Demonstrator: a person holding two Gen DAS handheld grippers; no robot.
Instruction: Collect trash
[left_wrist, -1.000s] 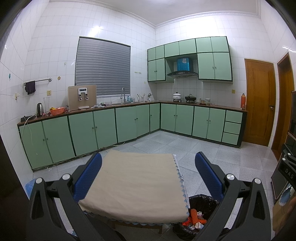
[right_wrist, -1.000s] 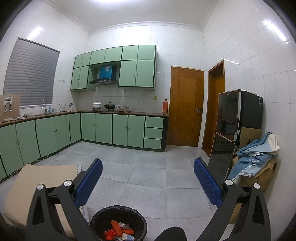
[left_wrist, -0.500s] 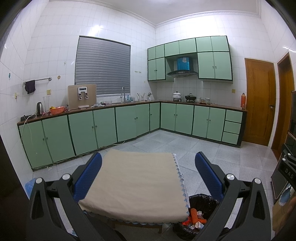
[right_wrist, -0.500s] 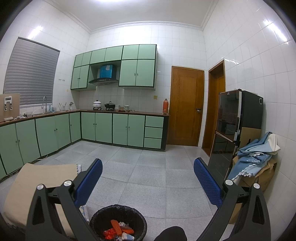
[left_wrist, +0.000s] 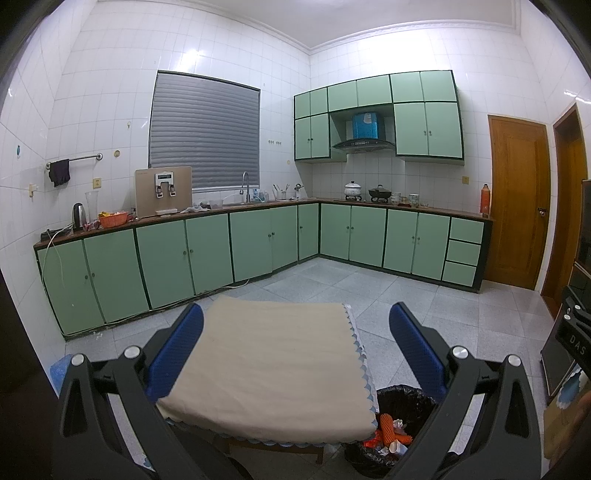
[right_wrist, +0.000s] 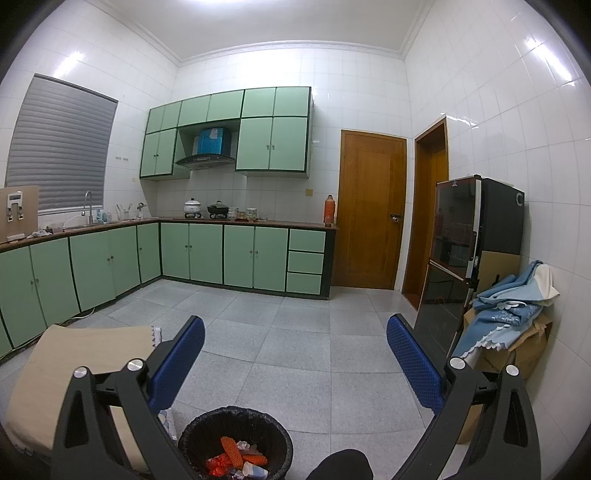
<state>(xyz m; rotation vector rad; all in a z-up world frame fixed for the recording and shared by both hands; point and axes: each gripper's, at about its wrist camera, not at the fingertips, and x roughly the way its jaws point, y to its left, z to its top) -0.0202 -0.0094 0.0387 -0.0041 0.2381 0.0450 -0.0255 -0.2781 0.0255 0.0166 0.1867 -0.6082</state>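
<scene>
In a white-tiled kitchen lined with green cabinets (left_wrist: 207, 254), the left gripper (left_wrist: 295, 321) hangs above a small bench draped in a beige cloth (left_wrist: 266, 365), its blue-padded fingers (left_wrist: 175, 350) spread wide apart with nothing between them; the cloth's bare top fills the gap from one finger to the other. Just below the right-hand finger of that pair, tucked against the bench's corner, stands a black-lined trash bin (left_wrist: 399, 424) with its load showing: an orange foam net sleeve (left_wrist: 389, 430), red wrappers and crumpled paper cups. The right gripper (right_wrist: 295, 332) is likewise spread and empty, its fingers (right_wrist: 413, 365) framing bare grey floor tiles (right_wrist: 295, 354); the same bin (right_wrist: 236, 443) sits low between them, nearer the left finger, the orange sleeve (right_wrist: 231, 450) lying on top of the rubbish, and the cloth-covered bench (right_wrist: 85, 350) lies behind and beyond that left finger. Past the right finger, a black refrigerator (right_wrist: 476, 240) stands against the wall, with a blue cloth (right_wrist: 509, 310) heaped on a cardboard box (right_wrist: 528, 347) beside it. A dark rounded shape, too cropped to identify, intrudes at the bottom edge of the right view.
</scene>
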